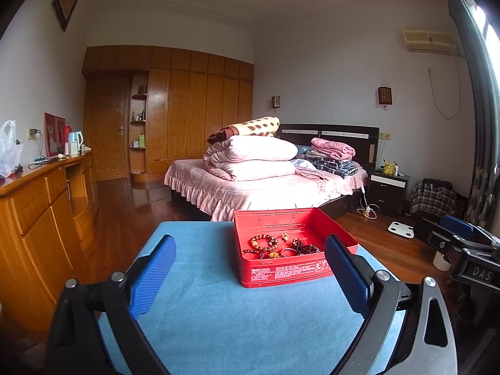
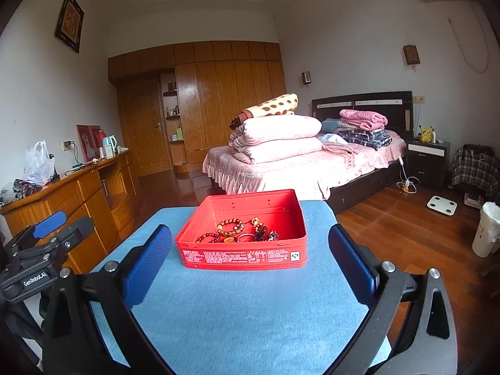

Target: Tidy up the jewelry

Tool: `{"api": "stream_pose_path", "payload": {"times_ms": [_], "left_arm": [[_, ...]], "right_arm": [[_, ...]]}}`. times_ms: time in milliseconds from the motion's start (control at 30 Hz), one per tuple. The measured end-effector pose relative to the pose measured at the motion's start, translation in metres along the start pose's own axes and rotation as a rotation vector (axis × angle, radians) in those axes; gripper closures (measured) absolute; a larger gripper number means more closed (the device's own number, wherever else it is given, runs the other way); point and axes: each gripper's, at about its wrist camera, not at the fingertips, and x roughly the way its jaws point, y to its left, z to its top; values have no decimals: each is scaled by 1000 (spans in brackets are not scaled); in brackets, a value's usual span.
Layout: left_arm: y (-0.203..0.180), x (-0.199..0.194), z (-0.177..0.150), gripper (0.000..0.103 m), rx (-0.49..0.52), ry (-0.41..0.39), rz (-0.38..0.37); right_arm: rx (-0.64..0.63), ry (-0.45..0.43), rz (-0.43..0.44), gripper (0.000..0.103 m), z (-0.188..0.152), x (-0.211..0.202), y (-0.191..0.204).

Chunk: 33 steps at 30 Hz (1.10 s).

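- Across the lower half of both views spreads the blue tabletop (image 2: pixel 218 306), bare apart from the tin; we see no loose piece left on it, though parts lie hidden behind our grippers.
- On the far part of that tabletop, centre of the right wrist view and right of centre in the left wrist view, sits the red tin (image 2: pixel 240 256), open at the top with no lid in sight.
- Our left gripper (image 1: pixel 250 268) frames the bottom of its own view, jaws spread wide with nothing between them; its right fingertip overlaps the tin's near corner in the picture, but we cannot tell whether it touches.
- Our right gripper (image 2: pixel 250 259) stands just as wide and empty, well short of the tin.
- Inside the tin lie the beaded bracelets (image 2: pixel 230 227), amber and dark red, bunched toward the near wall and overlapping.
- We judge the gathering largely done. To finish well, we should steady the tin with one gripper, come in from above with the other, and nudge one strand at a time so the beads do not tangle or spill over the low wall.
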Motion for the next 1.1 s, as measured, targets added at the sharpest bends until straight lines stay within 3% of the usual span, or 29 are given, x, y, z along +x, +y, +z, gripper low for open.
{"api": "stream_pose_path", "payload": {"times_ms": [533, 1100], "left_arm": [[6, -43, 2, 9, 10, -47, -1], [8, -57, 3, 9, 16, -68, 0]], "right_arm": [[-50, -39, 42, 5, 5, -45, 19], [-56, -55, 45, 5, 4, -63, 22]]}}
